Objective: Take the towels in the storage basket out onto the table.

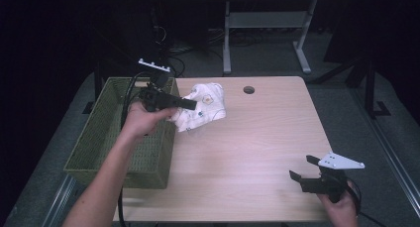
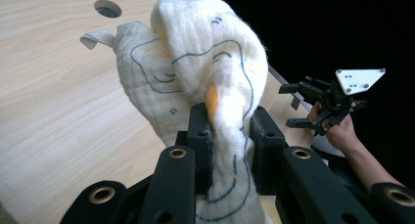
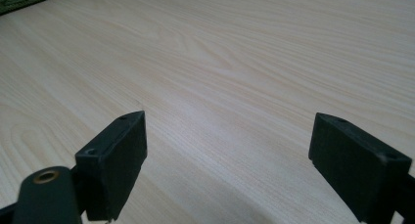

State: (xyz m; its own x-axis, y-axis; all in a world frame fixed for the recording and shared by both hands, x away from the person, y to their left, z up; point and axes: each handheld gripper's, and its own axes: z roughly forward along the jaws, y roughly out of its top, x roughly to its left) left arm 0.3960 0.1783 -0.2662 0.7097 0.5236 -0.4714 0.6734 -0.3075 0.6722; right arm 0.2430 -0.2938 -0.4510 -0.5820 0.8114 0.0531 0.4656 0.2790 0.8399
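- One green basket at the table's left edge, partly overhanging it.
- Just right of the basket's far corner, left gripper clamped on a white cloth with printed line drawings, a fold pinched between the jaws, the rest bunched on the table.
- Round hole in the tabletop beyond the cloth.
- Near the front right corner, right gripper held with jaws spread wide, nothing between them, well apart from the cloth.

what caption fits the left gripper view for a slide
Left tongs clamp a bunched white printed cloth above the wooden table.
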